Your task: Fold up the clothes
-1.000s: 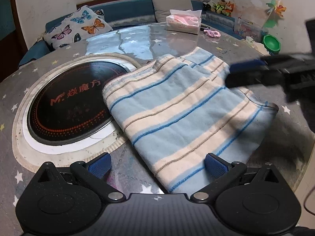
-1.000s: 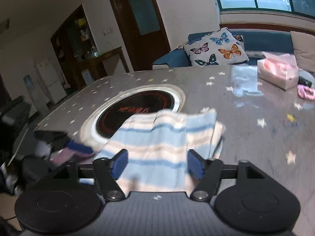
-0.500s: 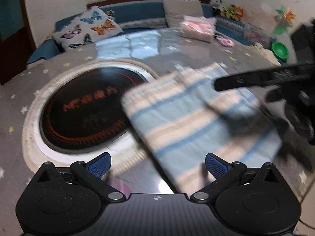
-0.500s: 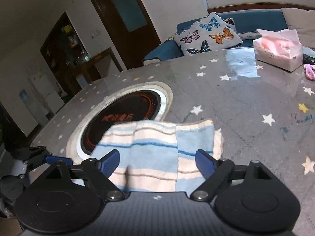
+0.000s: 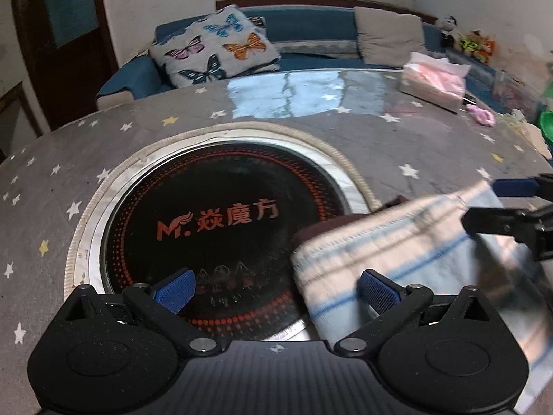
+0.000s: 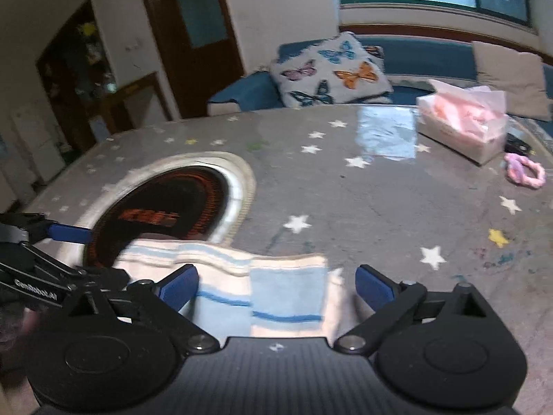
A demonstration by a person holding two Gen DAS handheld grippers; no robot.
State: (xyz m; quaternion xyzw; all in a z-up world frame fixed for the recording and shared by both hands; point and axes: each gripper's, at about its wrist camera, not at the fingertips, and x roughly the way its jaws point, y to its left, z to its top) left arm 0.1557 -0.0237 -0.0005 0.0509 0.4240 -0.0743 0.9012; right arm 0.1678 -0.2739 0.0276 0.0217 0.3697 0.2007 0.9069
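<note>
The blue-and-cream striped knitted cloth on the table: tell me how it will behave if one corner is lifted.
The blue-and-cream striped knitted cloth will probably go floppy: it lies in soft folded layers with wavy edges. It likely weighs little, being thin fabric. On the glossy star-patterned table it may slide rather than stay put, so a pinch through all layers seems wise.

the left gripper [image 5: 274, 287] hangs over the near edge of a round black cooktop [image 5: 221, 231] set in the bench [image 5: 397, 145], its blue pads wide apart with nothing between them. a blurred striped cloth [image 5: 397, 259] lies to the right, overlapping the cooktop's edge and passing under the right pad. the right gripper [image 5: 497, 204] reaches in from the right over the cloth's far corner. far off are a butterfly cushion [image 5: 214, 50] and tissue box [image 5: 435, 79].
</note>
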